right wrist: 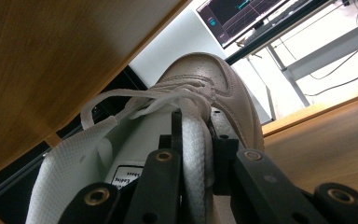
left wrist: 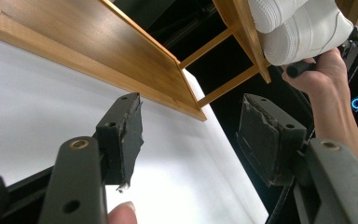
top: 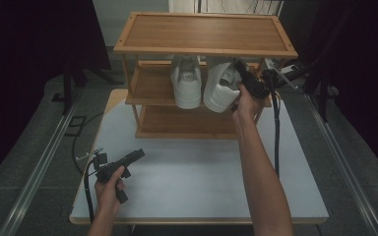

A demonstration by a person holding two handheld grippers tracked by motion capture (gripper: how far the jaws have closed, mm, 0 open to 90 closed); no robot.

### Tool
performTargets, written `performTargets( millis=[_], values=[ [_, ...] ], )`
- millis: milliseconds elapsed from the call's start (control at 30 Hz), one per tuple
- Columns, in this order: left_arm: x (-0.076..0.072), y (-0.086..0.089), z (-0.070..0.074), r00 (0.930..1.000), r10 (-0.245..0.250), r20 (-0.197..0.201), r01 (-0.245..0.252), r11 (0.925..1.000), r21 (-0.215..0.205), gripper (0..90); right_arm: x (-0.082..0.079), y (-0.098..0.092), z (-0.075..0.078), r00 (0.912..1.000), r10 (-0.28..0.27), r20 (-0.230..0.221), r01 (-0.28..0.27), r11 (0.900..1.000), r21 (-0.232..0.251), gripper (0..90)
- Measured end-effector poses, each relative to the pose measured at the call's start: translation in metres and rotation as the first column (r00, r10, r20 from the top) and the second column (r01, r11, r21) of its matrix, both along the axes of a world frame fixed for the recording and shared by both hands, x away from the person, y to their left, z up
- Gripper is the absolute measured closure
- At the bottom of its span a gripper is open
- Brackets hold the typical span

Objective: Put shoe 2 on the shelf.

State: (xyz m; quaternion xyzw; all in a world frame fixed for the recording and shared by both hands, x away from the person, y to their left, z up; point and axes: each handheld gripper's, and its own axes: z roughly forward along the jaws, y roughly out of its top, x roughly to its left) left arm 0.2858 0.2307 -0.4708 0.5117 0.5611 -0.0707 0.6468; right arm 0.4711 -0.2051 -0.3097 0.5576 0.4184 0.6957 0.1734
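Right gripper view: right gripper [right wrist: 193, 163] clamps the white shoe's [right wrist: 205, 88] collar; tongue label's [right wrist: 127, 176] print seems unreadable; left gripper [left wrist: 191, 135] gapes, empty.

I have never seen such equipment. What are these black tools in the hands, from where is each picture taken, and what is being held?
A person holds a hand tool with two black jaws in each hand. The high view looks down on a white table from above; the other two pictures come from small cameras riding on the tools. A wooden shoe rack stands on the table, with one white sneaker on its middle shelf. The right gripper is shut on the collar of a second white sneaker, holding it tilted at that shelf. The left gripper hangs open over the table near the person, holding nothing.
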Motion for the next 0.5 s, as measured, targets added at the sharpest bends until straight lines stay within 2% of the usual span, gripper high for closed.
performTargets(
  millis=[500],
  values=[
    [0.0006, -0.0021, -0.0013, 1.0, -0.007, -0.005, 0.007, 1.0, 0.001, 39.4, 0.0084, 0.0001, 0.0039, 0.9996, -0.024, 0.015, 0.024, 1.0, -0.003, 83.5]
  ],
)
